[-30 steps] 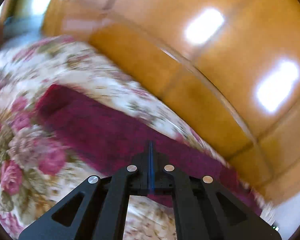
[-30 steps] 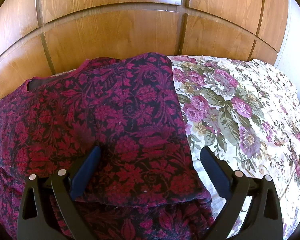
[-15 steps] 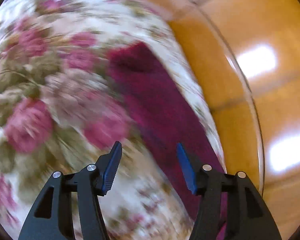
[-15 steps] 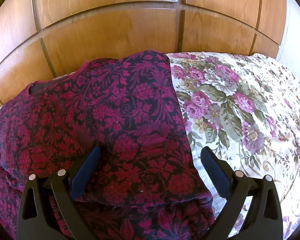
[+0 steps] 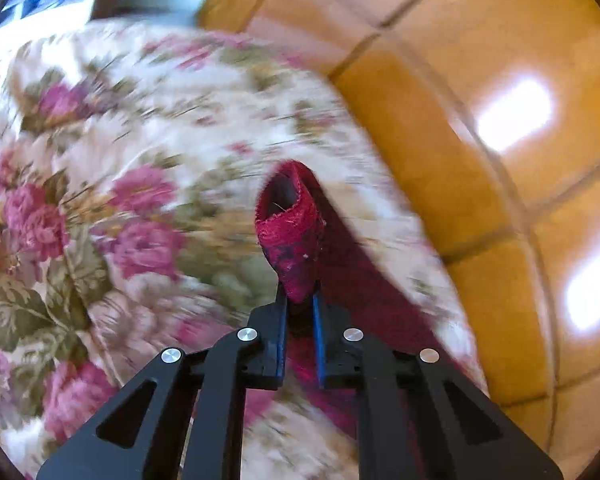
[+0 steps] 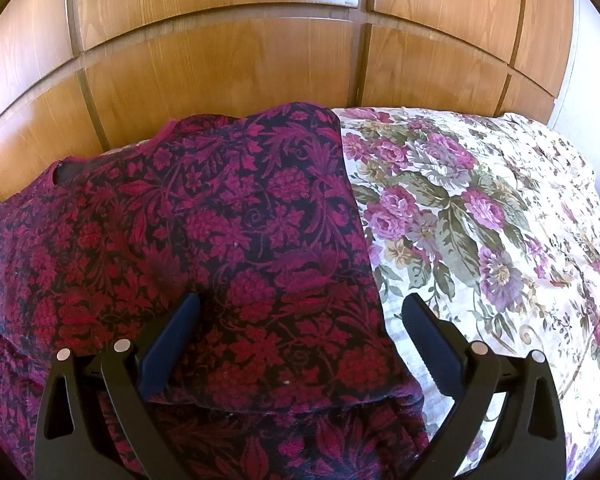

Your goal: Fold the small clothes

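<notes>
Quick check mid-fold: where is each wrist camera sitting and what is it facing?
Left wrist: rides the left hand-held gripper, angled down at the floral bedspread; jaws pinch a sleeve cuff.
Right wrist: rides the right hand-held gripper, open above the folded red patterned garment.
Shared: garment, bedspread, wooden wardrobe.

Daylight is glaring off the wardrobe (image 5: 512,112) in my left view, where the bedspread (image 5: 100,208) is smearing; my right view is staying sharp, edges bending.
</notes>
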